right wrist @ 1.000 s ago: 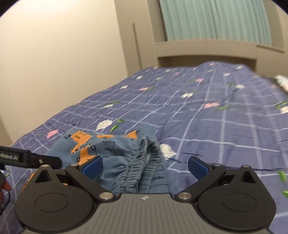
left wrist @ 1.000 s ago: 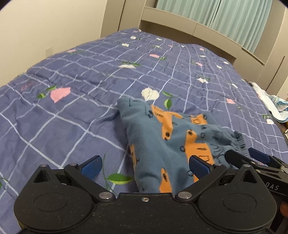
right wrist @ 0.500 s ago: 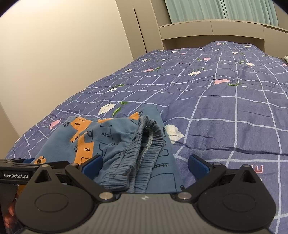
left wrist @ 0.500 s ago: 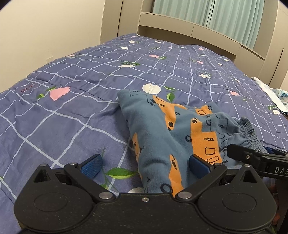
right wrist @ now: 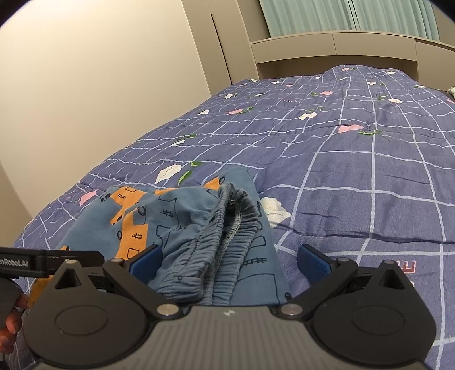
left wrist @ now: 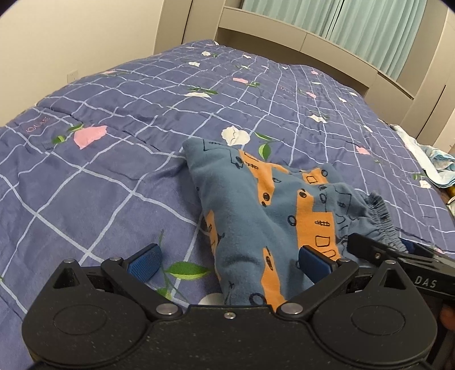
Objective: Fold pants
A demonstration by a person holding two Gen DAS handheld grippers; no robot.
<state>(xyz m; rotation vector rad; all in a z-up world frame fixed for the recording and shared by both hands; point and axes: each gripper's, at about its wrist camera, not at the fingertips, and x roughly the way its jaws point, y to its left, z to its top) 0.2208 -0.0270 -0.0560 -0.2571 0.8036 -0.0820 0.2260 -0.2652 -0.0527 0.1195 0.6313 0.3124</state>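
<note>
Blue pants [left wrist: 250,216] with orange vehicle prints lie in a folded bundle on the purple checked quilt [left wrist: 119,176]. The elastic waistband [right wrist: 230,227] faces the right wrist view, bunched in layers. My left gripper [left wrist: 230,260] is open, its jaws wide apart over the near end of the pants, holding nothing. My right gripper [right wrist: 227,259] is open too, its jaws either side of the waistband, not closed on it. The right gripper's fingers show in the left wrist view [left wrist: 398,250], beside the waistband.
The quilt [right wrist: 355,176] covers a large bed. A beige headboard shelf [left wrist: 298,48] and green curtains [left wrist: 355,20] stand at the far end. A light blue cloth [left wrist: 426,159] lies at the bed's right edge. A beige wall [right wrist: 99,85] is on the left.
Both grippers have drawn back and lowered toward the near end of the pants. The pants lie still. Both grippers stay open.
</note>
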